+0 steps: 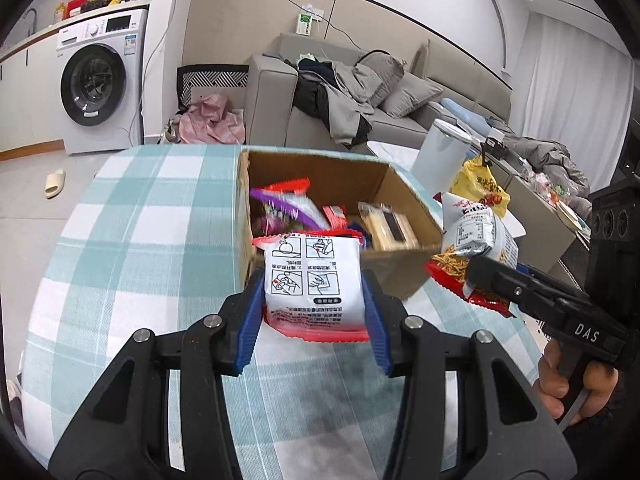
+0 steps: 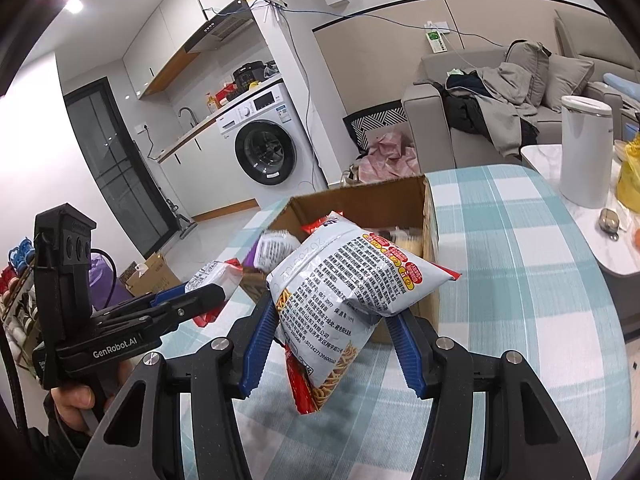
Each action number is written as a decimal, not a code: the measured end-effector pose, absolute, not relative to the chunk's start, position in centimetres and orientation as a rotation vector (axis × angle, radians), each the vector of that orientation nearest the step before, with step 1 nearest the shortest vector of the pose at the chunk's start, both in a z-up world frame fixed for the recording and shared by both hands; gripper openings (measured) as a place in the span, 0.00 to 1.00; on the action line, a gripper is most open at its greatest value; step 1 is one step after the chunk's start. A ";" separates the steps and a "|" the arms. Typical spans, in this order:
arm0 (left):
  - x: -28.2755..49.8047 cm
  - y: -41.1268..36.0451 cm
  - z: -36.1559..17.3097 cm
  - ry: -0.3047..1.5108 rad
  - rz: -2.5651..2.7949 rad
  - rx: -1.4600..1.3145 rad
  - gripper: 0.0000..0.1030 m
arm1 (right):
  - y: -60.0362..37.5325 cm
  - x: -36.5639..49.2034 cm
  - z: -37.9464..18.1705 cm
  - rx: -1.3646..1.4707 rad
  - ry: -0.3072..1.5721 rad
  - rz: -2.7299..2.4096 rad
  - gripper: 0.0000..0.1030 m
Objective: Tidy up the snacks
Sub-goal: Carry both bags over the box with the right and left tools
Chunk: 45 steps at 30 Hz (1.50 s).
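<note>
Snack packets, both white with red crimped ends: instruction-printed packet (image 1: 314, 280) pinched in left claw (image 1: 314, 300), noodle-picture packet (image 2: 344, 300) pinched in right claw (image 2: 336, 320), raised beside cardboard box (image 1: 404, 276) on checked worktop (image 1: 132, 232).

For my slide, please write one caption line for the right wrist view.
Right gripper holds a noodle snack bag above the checked tablecloth, before the open cardboard box.

box contents (image 1: 304, 212) blurred, sofa (image 1: 460, 92) cut off
</note>
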State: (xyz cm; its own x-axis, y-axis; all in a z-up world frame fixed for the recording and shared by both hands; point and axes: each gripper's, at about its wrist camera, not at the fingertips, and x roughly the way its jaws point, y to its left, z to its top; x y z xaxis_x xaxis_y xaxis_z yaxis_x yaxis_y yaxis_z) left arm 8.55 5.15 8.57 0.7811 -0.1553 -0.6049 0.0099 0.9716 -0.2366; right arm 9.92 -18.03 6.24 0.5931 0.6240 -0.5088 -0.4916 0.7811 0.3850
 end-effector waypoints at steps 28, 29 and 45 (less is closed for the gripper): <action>19.1 4.0 10.8 0.658 -0.090 -0.172 0.42 | -16.0 17.0 7.6 0.193 0.700 0.635 0.54; 19.5 4.0 10.7 0.660 -0.088 -0.168 0.42 | -15.8 17.1 7.5 0.192 0.702 0.634 0.54; 24.0 3.9 8.4 0.693 -0.087 -0.139 0.42 | -13.8 20.3 6.6 0.153 0.741 0.619 0.54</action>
